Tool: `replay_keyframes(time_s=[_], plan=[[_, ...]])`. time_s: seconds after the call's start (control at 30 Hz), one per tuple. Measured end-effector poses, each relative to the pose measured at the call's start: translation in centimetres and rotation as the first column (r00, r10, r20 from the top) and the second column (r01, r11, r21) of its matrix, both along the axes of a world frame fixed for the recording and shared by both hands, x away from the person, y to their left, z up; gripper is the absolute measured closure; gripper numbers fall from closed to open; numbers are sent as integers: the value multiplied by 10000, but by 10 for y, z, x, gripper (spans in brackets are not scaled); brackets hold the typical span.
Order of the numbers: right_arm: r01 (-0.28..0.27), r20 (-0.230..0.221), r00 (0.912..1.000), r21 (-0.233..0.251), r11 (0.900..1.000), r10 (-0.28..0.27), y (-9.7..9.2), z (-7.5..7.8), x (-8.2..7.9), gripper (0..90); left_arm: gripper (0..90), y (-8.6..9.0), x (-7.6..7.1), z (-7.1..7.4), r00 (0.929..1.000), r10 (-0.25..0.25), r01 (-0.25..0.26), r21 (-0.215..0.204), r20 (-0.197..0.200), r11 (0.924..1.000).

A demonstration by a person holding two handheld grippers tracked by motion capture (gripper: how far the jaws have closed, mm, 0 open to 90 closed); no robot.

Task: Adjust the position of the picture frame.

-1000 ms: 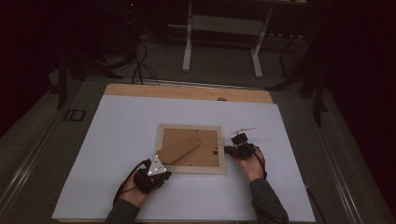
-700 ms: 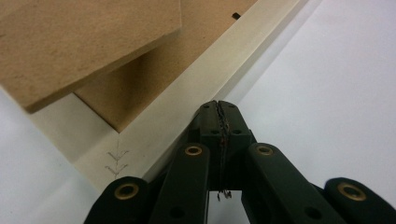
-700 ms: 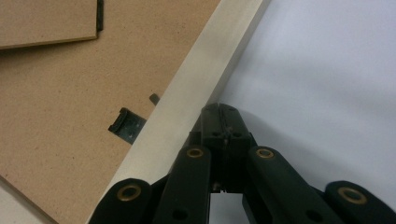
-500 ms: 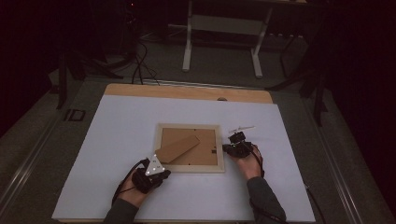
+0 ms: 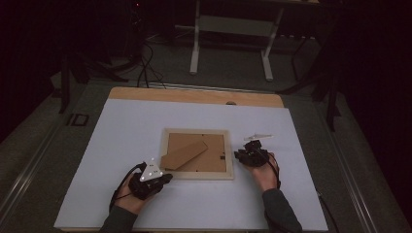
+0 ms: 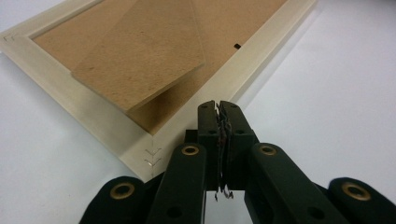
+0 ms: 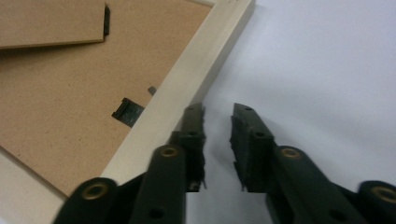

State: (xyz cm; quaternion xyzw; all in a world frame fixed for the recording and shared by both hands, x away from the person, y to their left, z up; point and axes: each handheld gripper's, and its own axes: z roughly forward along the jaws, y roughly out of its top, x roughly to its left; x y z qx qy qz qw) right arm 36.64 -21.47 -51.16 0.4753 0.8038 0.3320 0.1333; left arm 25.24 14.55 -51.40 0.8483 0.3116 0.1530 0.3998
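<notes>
Frame (image 5: 197, 155) lies face-down, backing up, about mid-worktop, a bit toward the near edge; long axis runs left-right across the worktop. Stand flap (image 5: 183, 155) lies slanted on the backing.

L tool (image 5: 164, 177) sits at the frame's near-left corner, just outside it; jaws closed, pads together w/ nothing between, tips just beside the wood rail (image 6: 224, 86) in the left gripper view.

R tool (image 5: 239, 155) sits just off the frame's right rail, roughly mid-length. Its jaws have just been opening; a gap now shows between the pads, nothing in it. In the right gripper view one fingertip (image 7: 194, 114) is right against the outer side of the rail (image 7: 187, 88), the other over bare worktop. Small dark turn clip (image 7: 127, 112) sits just inside that rail, on the backing.

Key relation: the clip lies just across the rail from the R tool, so the R hand is nearer to it; L is by the corner, prob placed to steady the frame. Likely next: R reaches over the rail to the clip.
</notes>
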Motion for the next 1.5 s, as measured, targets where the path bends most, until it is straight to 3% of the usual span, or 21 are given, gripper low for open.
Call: replay_keyframes(time_s=[0.23, 0.37, 0.6, 0.7, 1.07, 1.3, 1.5], plan=[[329, 743, 9967, 41, 9995, -331, -15, 1, -19, 618, 848, 5, -1, 4, 10000, -57, 58, -220, 21, 9997], [280, 868, 9959, -141, 9995, -267, -22, 3, -27, 587, 830, 9, -2, 7, 10000, -35, 36, -383, 10, 9993], [585, 1087, 9921, 387, 9975, -624, -37, 14, -37, 556, 755, 16, -4, 14, 10000, -24, 24, -729, 2, 9973], [660, 1214, 9903, 219, 9976, -681, -38, 15, -37, 544, 744, 17, -5, 17, 9999, -139, 138, -893, 0, 9959], [642, 1158, 9911, 210, 9977, -662, -40, 13, -35, 537, 696, 15, -7, 22, 9996, -266, 257, -1073, -71, 9939], [629, 1112, 9916, 268, 9977, -656, -41, 12, -34, 530, 669, 23, -7, 29, 9997, -253, 248, -1781, -4, 9837], [588, 1078, 9923, 284, 9979, -616, -40, 12, -34, 527, 640, 34, -8, 34, 9999, 53, -28, -2018, 114, 9794]])
